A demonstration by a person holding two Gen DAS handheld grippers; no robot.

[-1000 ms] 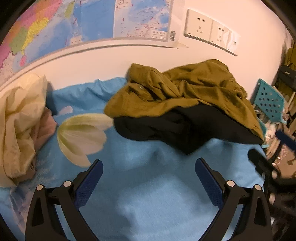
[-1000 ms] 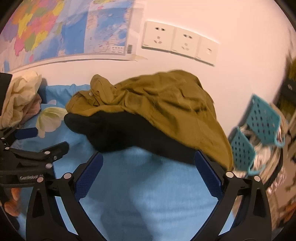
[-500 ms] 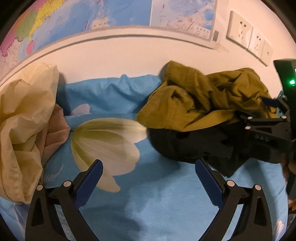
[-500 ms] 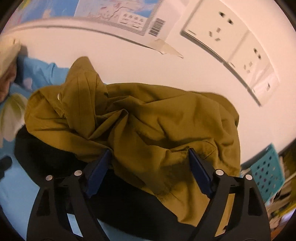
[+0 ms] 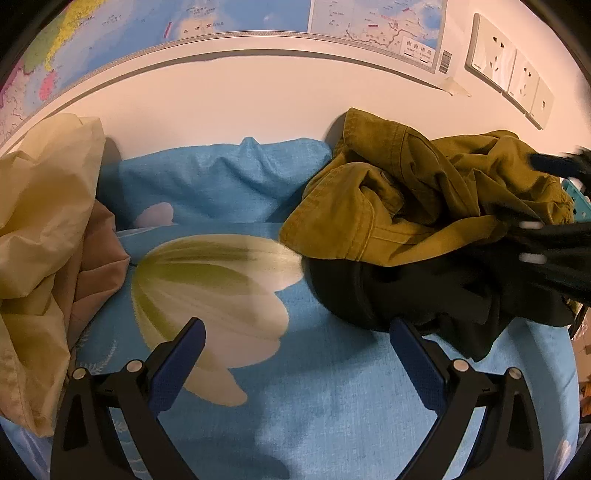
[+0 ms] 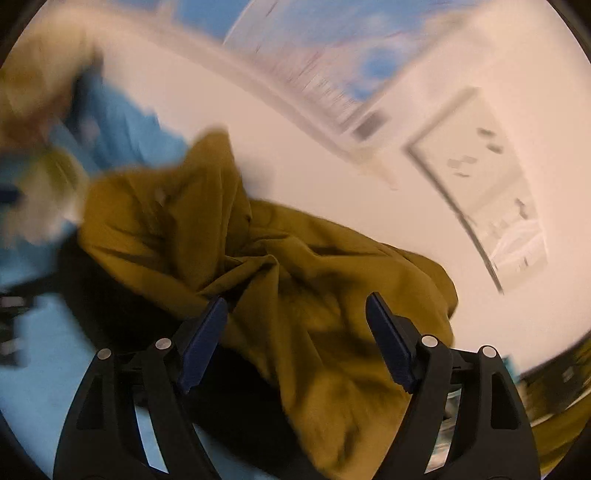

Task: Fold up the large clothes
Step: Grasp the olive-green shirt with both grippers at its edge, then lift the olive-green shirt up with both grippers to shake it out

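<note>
An olive-green jacket point(image 5: 413, 206) with a black lining point(image 5: 424, 291) lies crumpled on the blue bedsheet point(image 5: 314, 387) against the wall, at the right in the left wrist view. My left gripper point(image 5: 295, 354) is open and empty, low over the sheet, left of the jacket. My right gripper point(image 6: 295, 332) is open, its jaws astride the jacket's olive cloth point(image 6: 295, 280), narrower than before; that view is blurred. The right gripper also shows in the left wrist view point(image 5: 554, 206), blurred, at the jacket's right end.
A cream and tan bundle of cloth point(image 5: 44, 251) lies at the left of the bed. A map point(image 5: 221, 18) and wall sockets point(image 5: 509, 70) are on the wall behind. A teal basket point(image 5: 576, 192) stands past the bed's right edge.
My right gripper has pushed in over the jacket, tilted, and its jaws have narrowed. My left gripper has swung left, so the jacket now sits further right in its view.
</note>
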